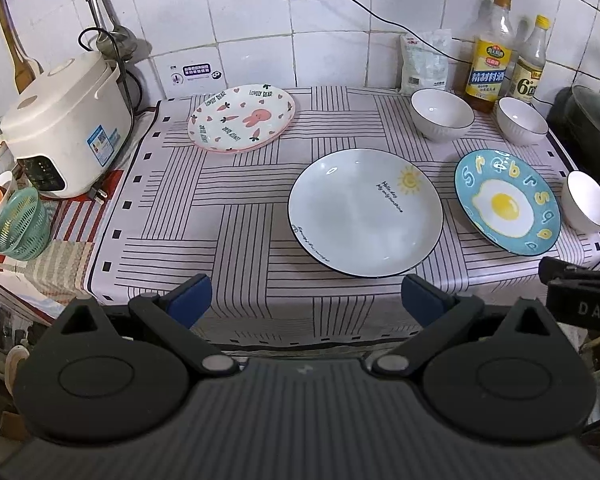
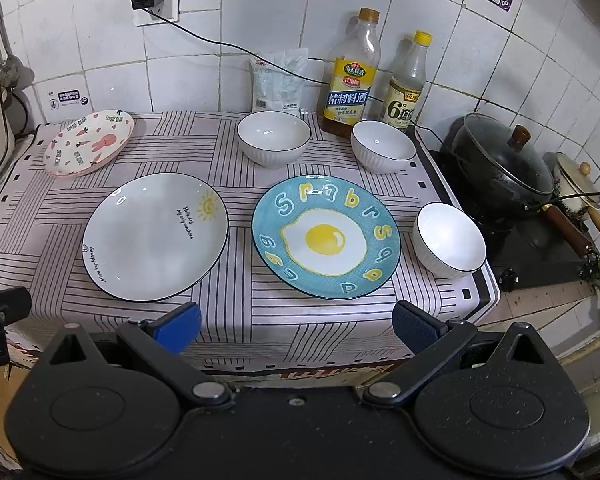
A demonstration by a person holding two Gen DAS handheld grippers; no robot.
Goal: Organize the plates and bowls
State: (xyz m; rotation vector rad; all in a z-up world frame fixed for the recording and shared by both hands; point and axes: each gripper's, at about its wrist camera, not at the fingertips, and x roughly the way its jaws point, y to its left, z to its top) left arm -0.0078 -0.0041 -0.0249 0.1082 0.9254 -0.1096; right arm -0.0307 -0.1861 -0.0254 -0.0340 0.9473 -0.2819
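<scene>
we are at the very start: nothing is stacked yet. the left claw (image 1: 305, 300) hangs released, holding nothing, off the near edge of the table (image 1: 228, 208), and the right claw (image 2: 296, 326) is likewise spread wide and bare.

three plates lie flat and apart: the bunny plate (image 1: 242, 118) at the far left, the sun plate (image 1: 366, 212) just ahead of the left claw, the egg plate (image 2: 326, 238) ahead of the right. three white bowls stand mouth up, two along the back near the bottles (image 2: 374, 76) and one bowl (image 2: 449, 240) at the right edge beside the stove.

the bunny plate looks oval, its long axis running from near left to far right, though the fisheye may stretch it; the others are round and point no way.

next, we judge, a claw must slip one finger under a rim and pinch it, then lay that plate on another.
</scene>
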